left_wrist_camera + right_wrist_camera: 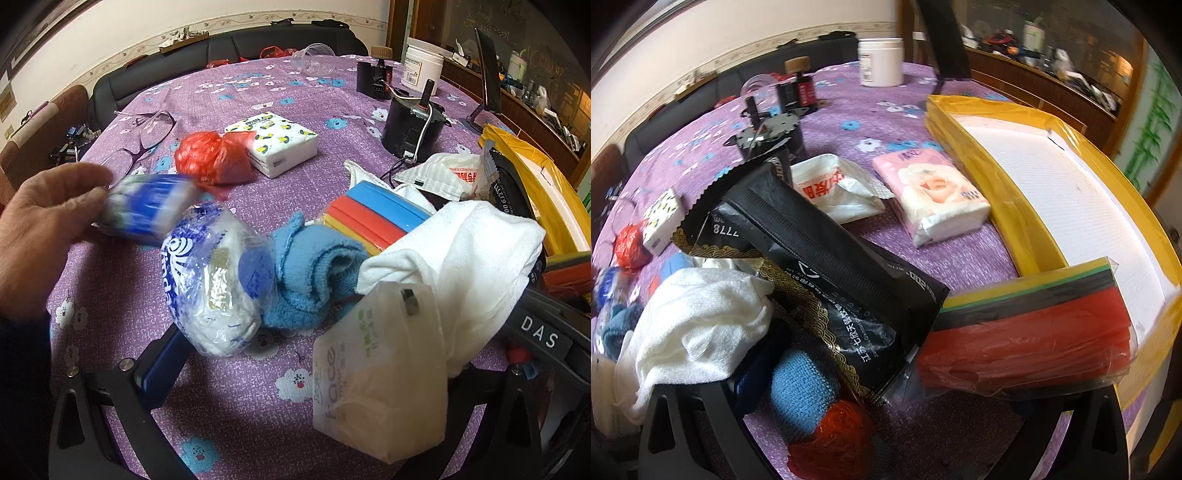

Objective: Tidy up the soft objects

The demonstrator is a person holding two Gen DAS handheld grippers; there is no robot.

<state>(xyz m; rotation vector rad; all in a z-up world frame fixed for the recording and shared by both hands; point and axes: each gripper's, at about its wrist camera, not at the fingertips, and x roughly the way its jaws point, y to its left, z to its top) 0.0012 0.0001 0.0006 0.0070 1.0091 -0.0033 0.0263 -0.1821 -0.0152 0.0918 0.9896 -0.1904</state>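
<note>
On my left wrist feed, the left gripper [295, 354] has its jaws spread wide, and nothing is clamped between them. A clear-wrapped white roll with blue print [214, 280] lies at the tip of the left finger, touching it or just over it — I cannot tell which. At 9 o'clock a bare hand [40, 236] holds a blue-and-white packet [147, 208], motion-blurred, just above the purple floral tablecloth [240, 406]. Touching the roll on its 3 o'clock side is a crumpled blue towel [314, 273]; behind that lies a stack of blue, red and yellow sponges [373, 218]. A white cloth [461, 258] is draped over the other gripper at 3 o'clock, and a translucent bag with green print [376, 373] sits at 5 o'clock against the right finger. Toward 12 o'clock, a red plastic bag [210, 157] touches a lemon-print tissue pack [277, 142]. On my right wrist feed, the right gripper [886, 413] is also open (fingers wide, holding nothing). A red ball [831, 443] and blue cloth [803, 387] lie between the fingers, a black printed pouch [827, 266] runs toward 11 o'clock, and a bagged pack of red, black and green-yellow sheets [1027, 339] lies at 3 o'clock against a yellow-edged white tray [1052, 192]. A pink rose-print tissue pack [934, 195] lies near 12 o'clock beside the tray.
</note>
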